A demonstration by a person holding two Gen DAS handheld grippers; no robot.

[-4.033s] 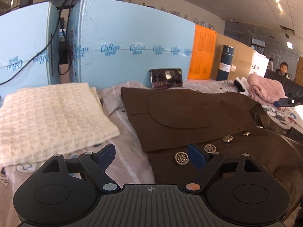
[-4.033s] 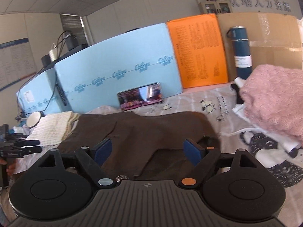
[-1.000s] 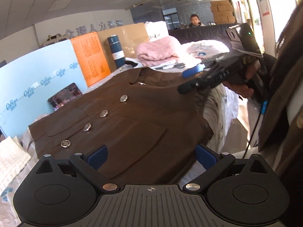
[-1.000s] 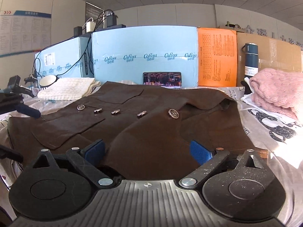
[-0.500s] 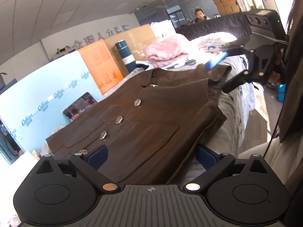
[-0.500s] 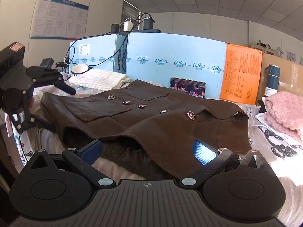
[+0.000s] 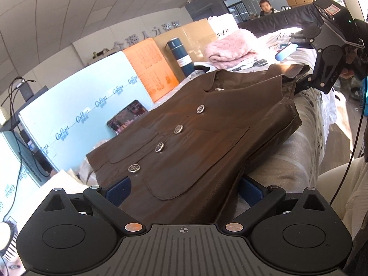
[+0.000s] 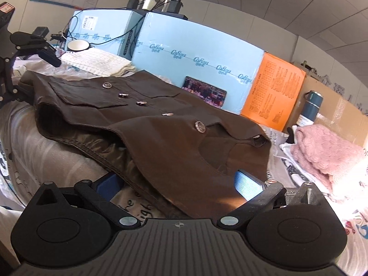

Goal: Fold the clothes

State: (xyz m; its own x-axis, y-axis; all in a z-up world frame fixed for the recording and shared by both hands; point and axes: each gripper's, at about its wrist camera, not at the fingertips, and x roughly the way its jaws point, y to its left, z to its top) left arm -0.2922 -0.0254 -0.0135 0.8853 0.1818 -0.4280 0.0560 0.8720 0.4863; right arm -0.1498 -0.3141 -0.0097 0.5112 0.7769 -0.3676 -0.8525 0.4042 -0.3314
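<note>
A dark brown vest (image 7: 207, 135) with silver buttons lies flat on the bed, front up; it also shows in the right wrist view (image 8: 161, 124). My left gripper (image 7: 184, 191) is open, its blue pads either side of the vest's bottom hem corner at the bed's near edge. My right gripper (image 8: 181, 181) is open, its pads straddling the vest's shoulder edge. The right gripper also shows far off in the left wrist view (image 7: 296, 64), and the left gripper in the right wrist view (image 8: 27, 69).
A cream knit (image 8: 96, 62) lies folded at the left, a pink knit (image 8: 326, 154) at the right. Blue foam boards (image 8: 195, 53), an orange board (image 8: 273, 92), a phone (image 8: 204, 92) and a blue flask (image 8: 310, 108) line the back. The bed edge (image 7: 299, 151) drops off.
Both grippers have dropped lower and closer to the vest's near edge, left at the hem, right at the shoulder. Both stay open.
</note>
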